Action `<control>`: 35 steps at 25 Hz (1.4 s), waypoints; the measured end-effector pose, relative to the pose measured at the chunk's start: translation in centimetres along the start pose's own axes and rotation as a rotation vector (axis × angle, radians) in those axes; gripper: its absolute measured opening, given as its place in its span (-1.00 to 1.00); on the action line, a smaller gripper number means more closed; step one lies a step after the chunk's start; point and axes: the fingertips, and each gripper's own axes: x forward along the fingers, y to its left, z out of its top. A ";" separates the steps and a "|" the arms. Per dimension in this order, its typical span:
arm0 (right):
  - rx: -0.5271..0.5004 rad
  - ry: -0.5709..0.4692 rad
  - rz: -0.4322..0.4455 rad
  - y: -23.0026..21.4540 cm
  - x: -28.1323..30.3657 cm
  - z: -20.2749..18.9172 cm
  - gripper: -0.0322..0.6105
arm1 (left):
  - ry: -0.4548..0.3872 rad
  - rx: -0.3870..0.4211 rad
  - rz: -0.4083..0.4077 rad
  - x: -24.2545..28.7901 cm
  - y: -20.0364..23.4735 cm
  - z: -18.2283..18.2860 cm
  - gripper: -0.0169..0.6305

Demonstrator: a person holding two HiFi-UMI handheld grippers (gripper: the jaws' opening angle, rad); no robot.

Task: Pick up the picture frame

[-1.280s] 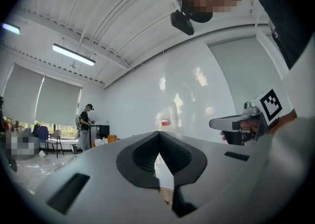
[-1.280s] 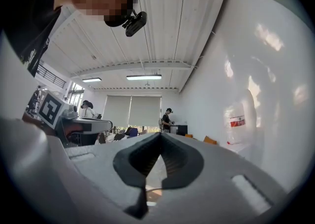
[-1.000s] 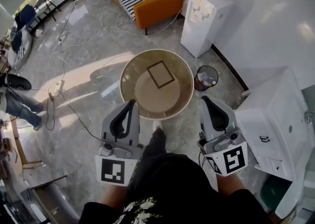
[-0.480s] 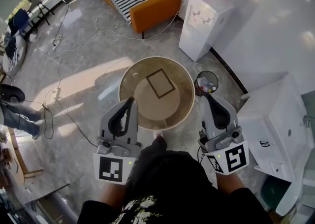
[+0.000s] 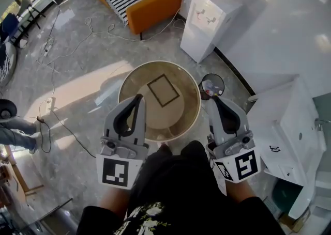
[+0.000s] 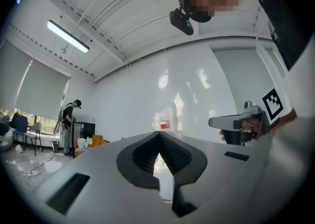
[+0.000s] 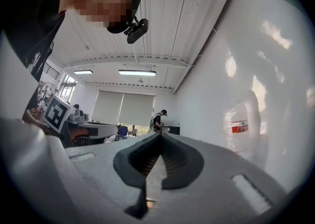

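Note:
The picture frame (image 5: pixel 163 90), a thin dark rectangle, lies flat near the middle of a round beige table (image 5: pixel 155 64) in the head view. My left gripper (image 5: pixel 139 96) is held level over the table's near left edge, jaws shut and empty. My right gripper (image 5: pixel 212 99) hangs just off the table's right rim, also shut with nothing in it. Both tips are short of the frame. The left gripper view shows its closed jaws (image 6: pixel 158 135) and the right gripper (image 6: pixel 241 122) beside it. The right gripper view shows its closed jaws (image 7: pixel 158 135). The frame appears in neither gripper view.
A black waste bin (image 5: pixel 212 85) stands against the table's right side. Behind it is a white water dispenser (image 5: pixel 207 19), and an orange sofa (image 5: pixel 152 1) with a striped blanket. White cabinets (image 5: pixel 289 136) line the right. Cables (image 5: pixel 62 48) trail over the floor at left.
Both grippers have moved forward toward the table. The table and frame sit closer in the head view, and the left tip now overlaps the table's edge. Both stay shut.

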 end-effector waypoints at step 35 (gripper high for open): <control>0.198 0.214 0.579 -6.9 18.5 -17.1 -0.91 | 0.246 -0.108 0.553 10.6 3.0 -12.4 -0.90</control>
